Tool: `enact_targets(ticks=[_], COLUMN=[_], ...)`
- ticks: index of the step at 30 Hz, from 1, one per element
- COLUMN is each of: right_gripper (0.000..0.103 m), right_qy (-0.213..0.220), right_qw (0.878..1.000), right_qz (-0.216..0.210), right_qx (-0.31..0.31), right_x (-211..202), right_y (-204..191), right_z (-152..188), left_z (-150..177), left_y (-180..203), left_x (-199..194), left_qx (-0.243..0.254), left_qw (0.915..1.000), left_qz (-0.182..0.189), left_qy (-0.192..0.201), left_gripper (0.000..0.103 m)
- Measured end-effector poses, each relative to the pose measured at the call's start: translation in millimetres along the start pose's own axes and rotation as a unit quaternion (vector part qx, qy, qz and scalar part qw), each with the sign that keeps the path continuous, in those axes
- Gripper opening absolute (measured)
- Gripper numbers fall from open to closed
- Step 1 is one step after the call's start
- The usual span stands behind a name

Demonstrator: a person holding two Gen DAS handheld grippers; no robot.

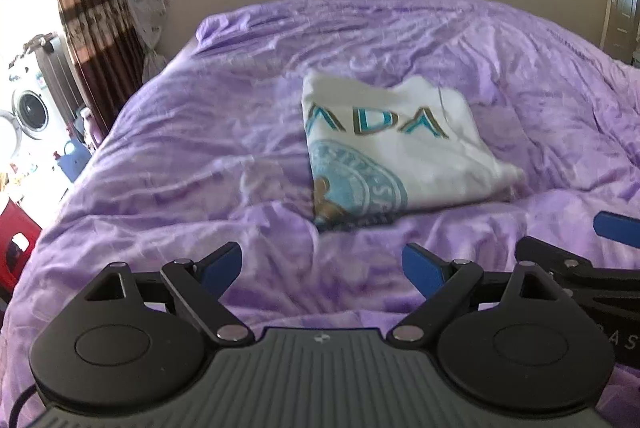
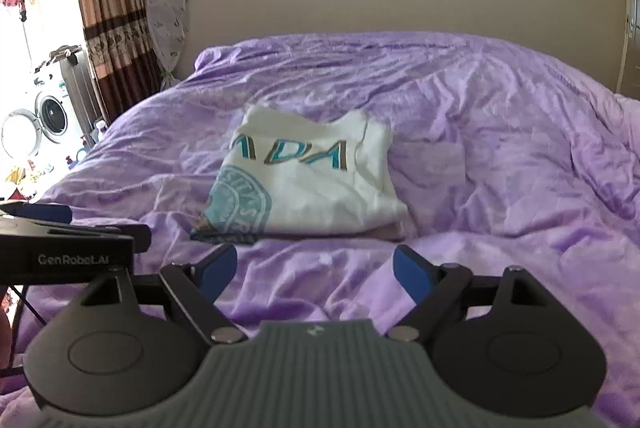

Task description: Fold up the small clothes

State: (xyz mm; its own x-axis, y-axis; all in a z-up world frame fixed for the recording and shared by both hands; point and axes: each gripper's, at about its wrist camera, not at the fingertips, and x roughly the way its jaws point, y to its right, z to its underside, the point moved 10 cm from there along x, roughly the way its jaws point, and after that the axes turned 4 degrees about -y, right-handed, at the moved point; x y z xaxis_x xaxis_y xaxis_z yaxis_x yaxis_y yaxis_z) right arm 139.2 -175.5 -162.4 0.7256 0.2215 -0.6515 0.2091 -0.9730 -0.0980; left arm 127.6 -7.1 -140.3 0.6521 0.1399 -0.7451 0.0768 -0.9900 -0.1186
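A white T-shirt (image 1: 396,148) with teal letters and a round blue emblem lies folded into a rough rectangle on the purple bedspread (image 1: 200,148); it also shows in the right wrist view (image 2: 316,184). My left gripper (image 1: 322,264) is open and empty, held above the bedspread short of the shirt's near edge. My right gripper (image 2: 314,268) is open and empty, also short of the shirt. Each gripper shows at the edge of the other's view: the right one (image 1: 580,260) and the left one (image 2: 68,240).
The bedspread (image 2: 500,148) is wrinkled and covers the whole bed. A beige wall runs behind. At the left are brown curtains (image 1: 92,8), a covered standing fan (image 2: 166,20) and a washing machine (image 2: 48,116). A red object (image 1: 16,236) sits at the left bed edge.
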Motion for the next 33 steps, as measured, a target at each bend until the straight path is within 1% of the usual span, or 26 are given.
enact_targets(ticks=[4,33], right_gripper=[0.081,0.081], right_qy=[-0.008,-0.010], right_qw=[1.000,1.000], right_qz=[-0.002,-0.003], right_qx=[-0.001,0.000], right_x=[4.6,6.2], right_y=[-0.1,0.6], right_z=[2.6,2.9], left_z=[4.3,2.6], left_y=[0.9,0.0], left_x=[3.5,1.2], left_qx=[-0.001,-0.002], left_qw=[0.9999,1.0000], left_qz=[0.002,0.000], left_qy=[-0.011,-0.006], left_gripper=[0.103,0.103])
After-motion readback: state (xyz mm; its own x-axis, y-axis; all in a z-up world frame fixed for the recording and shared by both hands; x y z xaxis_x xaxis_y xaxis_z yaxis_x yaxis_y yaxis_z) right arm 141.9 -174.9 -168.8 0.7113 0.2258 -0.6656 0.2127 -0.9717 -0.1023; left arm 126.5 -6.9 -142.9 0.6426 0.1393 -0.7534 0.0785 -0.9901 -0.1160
